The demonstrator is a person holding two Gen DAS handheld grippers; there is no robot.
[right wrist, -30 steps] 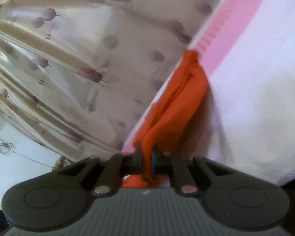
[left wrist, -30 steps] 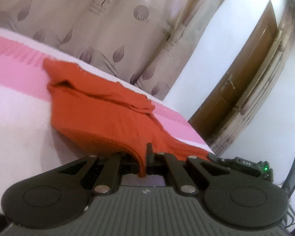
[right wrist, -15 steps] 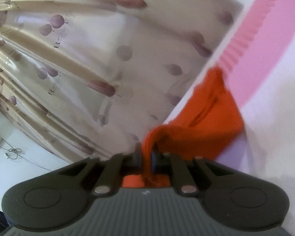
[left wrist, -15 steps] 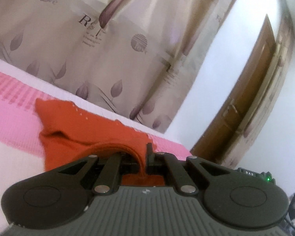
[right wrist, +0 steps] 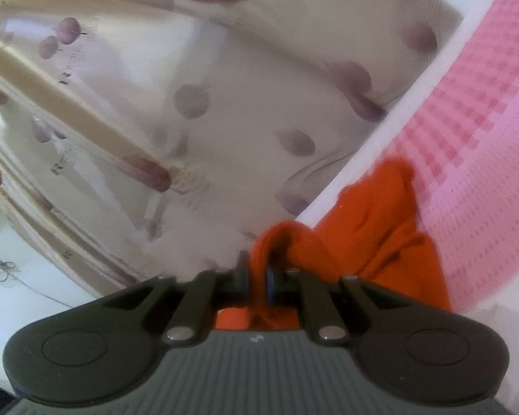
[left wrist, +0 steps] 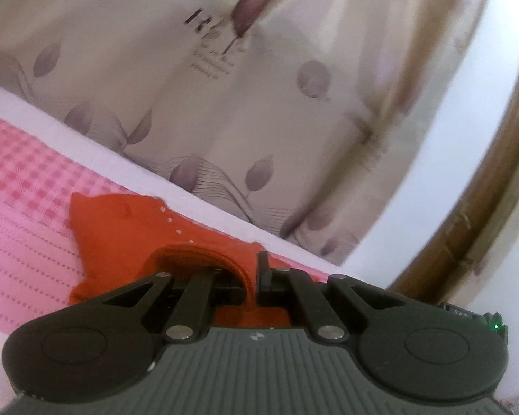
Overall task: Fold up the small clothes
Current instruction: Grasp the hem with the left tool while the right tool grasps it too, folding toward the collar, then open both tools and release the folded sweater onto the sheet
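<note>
A small orange-red garment (left wrist: pixel 117 238) lies on the pink and white bed cover (left wrist: pixel 24 214), its far edge near the bed's far side. My left gripper (left wrist: pixel 251 276) is shut on a hem of the garment, which arches over its left finger. In the right wrist view the same garment (right wrist: pixel 384 221) lies bunched against the pink cover (right wrist: pixel 484 159). My right gripper (right wrist: pixel 257 276) is shut on a bunched edge of it, held low and close to the cloth.
A beige curtain with purple leaf prints (left wrist: pixel 225 97) hangs just behind the bed and also shows in the right wrist view (right wrist: pixel 176 103). A wooden door (left wrist: pixel 494 180) and white wall stand at the right. A device with a green light (left wrist: pixel 494 326) sits at the right edge.
Both grippers have carried their held edges forward and down toward the garment's far edge. The visible cloth has shortened as the near part folds over the far part.
</note>
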